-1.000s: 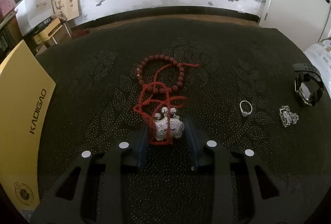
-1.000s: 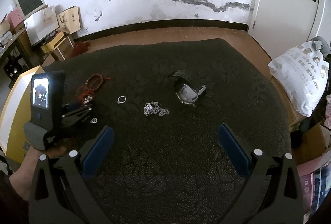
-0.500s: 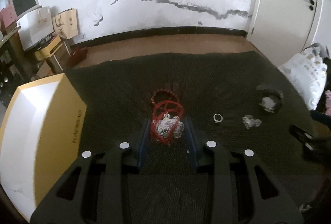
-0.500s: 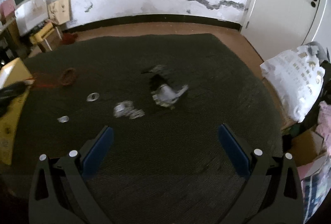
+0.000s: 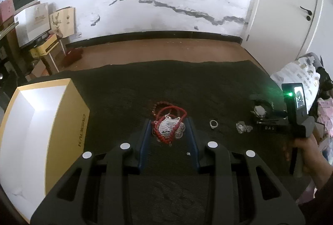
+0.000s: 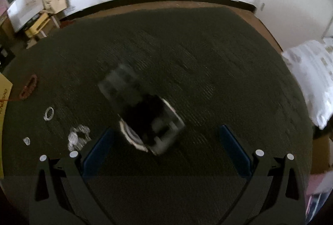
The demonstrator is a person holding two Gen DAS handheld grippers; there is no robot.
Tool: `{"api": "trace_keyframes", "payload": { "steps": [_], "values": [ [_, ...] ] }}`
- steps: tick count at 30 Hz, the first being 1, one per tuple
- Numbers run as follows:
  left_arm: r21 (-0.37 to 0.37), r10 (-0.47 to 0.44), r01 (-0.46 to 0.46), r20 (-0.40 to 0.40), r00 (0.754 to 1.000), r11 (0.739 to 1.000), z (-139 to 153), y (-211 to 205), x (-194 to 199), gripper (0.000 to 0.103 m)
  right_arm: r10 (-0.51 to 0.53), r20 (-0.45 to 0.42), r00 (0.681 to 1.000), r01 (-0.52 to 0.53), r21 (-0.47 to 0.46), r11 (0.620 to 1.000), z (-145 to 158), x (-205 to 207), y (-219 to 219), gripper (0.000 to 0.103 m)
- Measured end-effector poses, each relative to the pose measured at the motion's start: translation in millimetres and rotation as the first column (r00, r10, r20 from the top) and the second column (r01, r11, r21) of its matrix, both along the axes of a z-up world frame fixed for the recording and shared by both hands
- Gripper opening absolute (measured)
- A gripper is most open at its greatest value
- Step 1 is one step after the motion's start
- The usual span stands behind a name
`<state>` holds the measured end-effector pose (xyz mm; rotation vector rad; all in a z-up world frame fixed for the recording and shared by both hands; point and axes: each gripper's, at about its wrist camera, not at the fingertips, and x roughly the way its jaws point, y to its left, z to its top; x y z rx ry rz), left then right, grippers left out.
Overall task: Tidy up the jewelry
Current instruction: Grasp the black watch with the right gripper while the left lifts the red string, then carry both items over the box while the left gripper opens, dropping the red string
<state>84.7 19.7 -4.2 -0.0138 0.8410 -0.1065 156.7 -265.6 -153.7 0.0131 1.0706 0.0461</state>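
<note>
Your left tool (image 5: 169,131) is clamped on a silver pendant (image 5: 168,127) with its red cord (image 5: 166,112), lifted above the dark mat (image 5: 208,83). The open yellow box (image 5: 41,121) sits at nine o'clock of that tool, well apart. A ring (image 5: 213,123) and a chain (image 5: 242,127) lie on the mat at three o'clock. Your right tool (image 6: 166,146) is spread wide, low over the blurred watch (image 6: 149,121), which sits between its fingers; a bead bracelet (image 6: 29,87) lies at ten o'clock.
</note>
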Motion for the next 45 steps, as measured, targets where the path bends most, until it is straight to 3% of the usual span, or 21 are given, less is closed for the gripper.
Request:
{"api": "trace_keyframes", "payload": {
  "steps": [1,4,10,16,23,29,36,38,45],
  "values": [
    [0.001,0.006,-0.006,-0.001,1.000,1.000,-0.4,1.3,1.2,0.033,0.005,0.007,1.000,-0.005,-0.015,1.000,-1.0,2.8,2.2,0.090],
    [0.007,0.013,-0.013,-0.006,1.000,1.000,-1.6,4.6,1.6,0.033,0.007,0.025,1.000,-0.006,-0.026,1.000,4.8,5.0,9.3,0.050],
    [0.020,0.026,-0.026,-0.024,0.999,0.999,3.6,13.0,-1.8,0.033,-0.006,0.003,1.000,0.006,-0.025,1.000,23.6,0.9,29.6,0.050],
    [0.027,0.067,-0.067,0.010,0.998,0.997,35.0,33.7,-16.8,0.033,0.078,0.100,0.992,-0.087,0.085,0.993,100.0,-32.5,88.8,0.050],
    [0.020,0.193,-0.196,0.104,0.976,0.980,96.5,92.4,-49.2,0.033,0.260,0.230,0.938,-0.299,0.156,0.941,177.9,-78.3,192.4,0.050],
    [0.004,0.331,-0.335,0.148,0.932,0.942,122.4,162.1,-81.1,0.033,0.362,0.277,0.890,-0.416,0.170,0.893,208.3,-98.0,265.5,0.050],
    [-0.008,0.491,-0.495,0.135,0.860,0.869,118.5,249.6,-108.6,0.033,0.464,0.290,0.837,-0.525,0.184,0.831,217.9,-96.3,359.6,0.050],
    [0.002,0.507,-0.512,0.135,0.851,0.859,115.7,265.1,-113.7,0.033,0.492,0.290,0.821,-0.552,0.184,0.813,218.5,-100.0,383.5,0.050],
    [0.011,0.538,-0.538,-0.025,0.843,0.843,33.6,298.9,-93.1,0.033,0.557,0.240,0.795,-0.599,0.160,0.785,189.6,-98.4,454.2,0.050]
  ]
}}
